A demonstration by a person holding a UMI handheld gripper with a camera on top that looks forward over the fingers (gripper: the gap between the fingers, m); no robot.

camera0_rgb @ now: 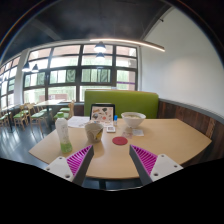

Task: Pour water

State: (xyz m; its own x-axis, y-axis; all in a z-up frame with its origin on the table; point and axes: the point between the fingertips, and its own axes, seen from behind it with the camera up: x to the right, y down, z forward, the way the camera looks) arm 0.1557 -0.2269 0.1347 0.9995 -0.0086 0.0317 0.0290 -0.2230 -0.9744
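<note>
Gripper view of a café-like room with large windows across the upper half of the frame. The gripper [112,160] sits at lower centre; its jaws are released, spread wide with nothing between them, and the magenta pads [80,156] face inward over the near edge of the worktop [170,138].

Containers on the wooden worktop, left to right: a tall translucent bottle [63,135] with a greenish lower part, left of centre just beyond the left finger; contents cannot be resolved. A pale cup [94,130] stands just right of the bottle; its interior is not visible. A white bowl-shaped vessel [133,122] stands right of centre, further back; its contents cannot be told. A small red disc [120,141] lies flat at centre, between cup and bowl, ahead of the jaws.

Behind the containers, a small upright card [103,113] stands before a green bench back [130,100]. No writing or label is legible.
</note>
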